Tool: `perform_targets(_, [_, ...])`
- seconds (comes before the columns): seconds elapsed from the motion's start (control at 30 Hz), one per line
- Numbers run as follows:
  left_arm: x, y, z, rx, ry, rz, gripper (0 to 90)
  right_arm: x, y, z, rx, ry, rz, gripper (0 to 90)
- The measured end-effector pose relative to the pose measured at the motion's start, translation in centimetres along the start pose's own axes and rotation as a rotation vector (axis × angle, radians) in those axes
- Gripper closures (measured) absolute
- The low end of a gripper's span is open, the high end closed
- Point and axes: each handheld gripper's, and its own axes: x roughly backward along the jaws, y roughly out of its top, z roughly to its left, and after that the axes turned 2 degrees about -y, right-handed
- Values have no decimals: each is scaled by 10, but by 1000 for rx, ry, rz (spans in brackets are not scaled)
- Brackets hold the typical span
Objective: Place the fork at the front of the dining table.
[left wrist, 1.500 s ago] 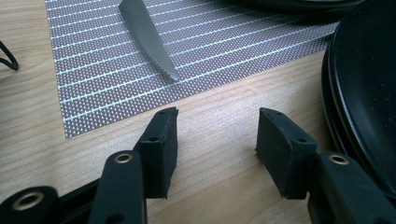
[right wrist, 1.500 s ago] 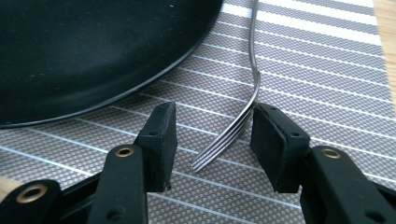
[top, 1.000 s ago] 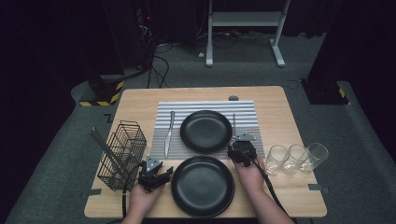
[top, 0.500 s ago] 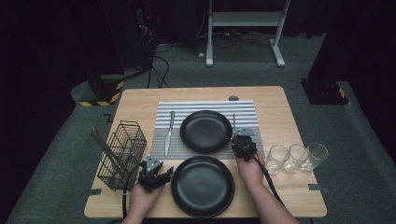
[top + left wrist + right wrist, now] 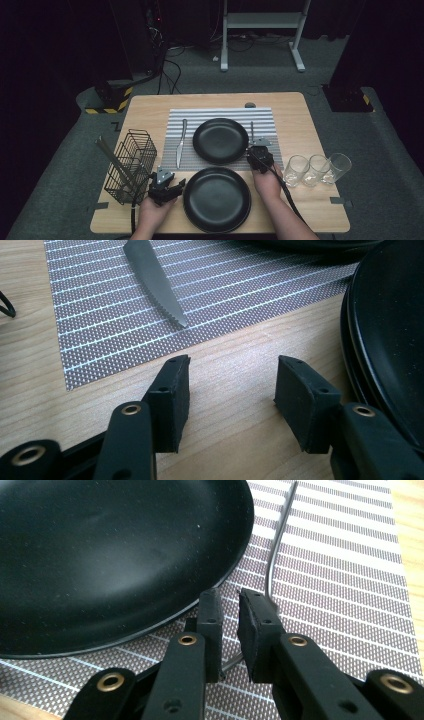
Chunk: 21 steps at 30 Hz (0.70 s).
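The fork [image 5: 276,555], a thin, curved steel piece, is lying on the striped placemat [image 5: 350,580] just right of the far black plate [image 5: 110,555]. The right tool [image 5: 230,625] is closing on its near end, jaws nearly pressed together around it. The left tool [image 5: 230,390] is resting spread over bare bench [image 5: 230,355], beside the near plate [image 5: 390,340] and a knife [image 5: 152,282].

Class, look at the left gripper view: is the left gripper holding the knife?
No. The left gripper has its jaws spread apart over bare wood, and the knife lies beyond them on the striped placemat, untouched.
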Motion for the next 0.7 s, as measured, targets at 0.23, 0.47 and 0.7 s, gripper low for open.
perform_targets(0.23, [0, 0, 0, 0, 1, 0, 478, 3, -2, -2, 2, -12, -7, 728])
perform_targets(0.47, [0, 0, 0, -2, 2, 0, 478, 9, -5, -3, -2, -33, -5, 632])
perform_targets(0.7, [0, 0, 0, -2, 3, 0, 478, 11, -13, -6, -7, -42, 1, 617])
